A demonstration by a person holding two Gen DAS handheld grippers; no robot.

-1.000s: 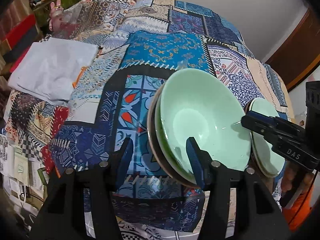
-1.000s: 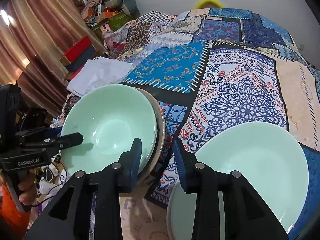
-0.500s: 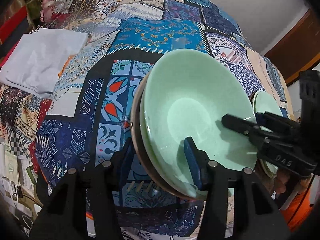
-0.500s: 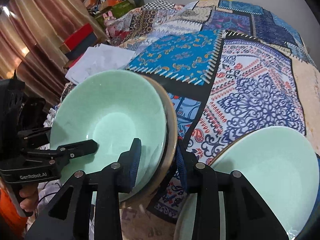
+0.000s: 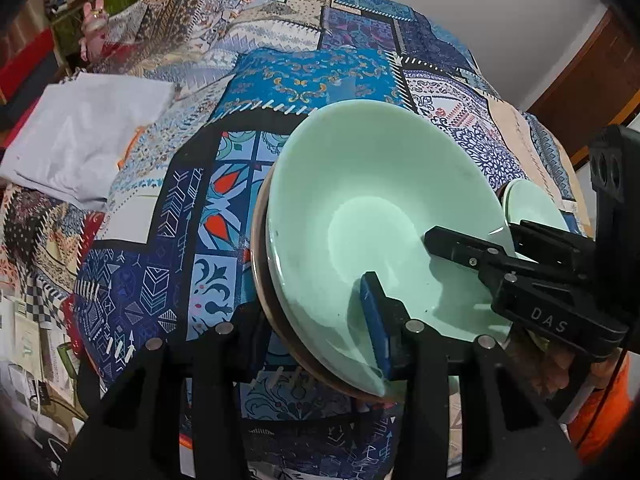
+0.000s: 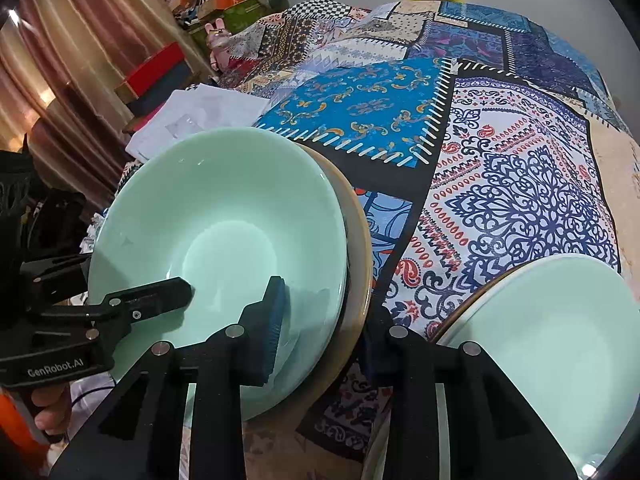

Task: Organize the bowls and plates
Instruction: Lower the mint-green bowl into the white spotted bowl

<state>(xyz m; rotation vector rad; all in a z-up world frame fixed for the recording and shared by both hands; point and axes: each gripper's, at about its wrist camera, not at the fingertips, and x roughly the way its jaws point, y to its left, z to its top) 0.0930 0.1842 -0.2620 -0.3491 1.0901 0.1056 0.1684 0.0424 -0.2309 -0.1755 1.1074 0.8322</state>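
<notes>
A stack of mint-green bowls (image 5: 372, 216) with a brown-rimmed one underneath is tilted up on its edge above the patchwork bedspread (image 5: 304, 80), hollow side facing the cameras, its rim straddled on two sides. Just beside it lies a pale green plate (image 6: 552, 344), flat on that cloth.

The stack of bowls (image 5: 384, 216) stands on the bed (image 5: 304, 80), its rim between the fingers of both tools. The left hand-held gripper (image 5: 316, 332) straddles the stack's near-left edge, one finger inside the top bowl, the other outside. The right hand-held gripper (image 6: 324, 316) straddles the opposite edge likewise. To the right of the right hand-held gripper lies the plate (image 6: 552, 344). Beyond and left of the left hand-held gripper lies a folded cloth (image 5: 84, 132).
</notes>
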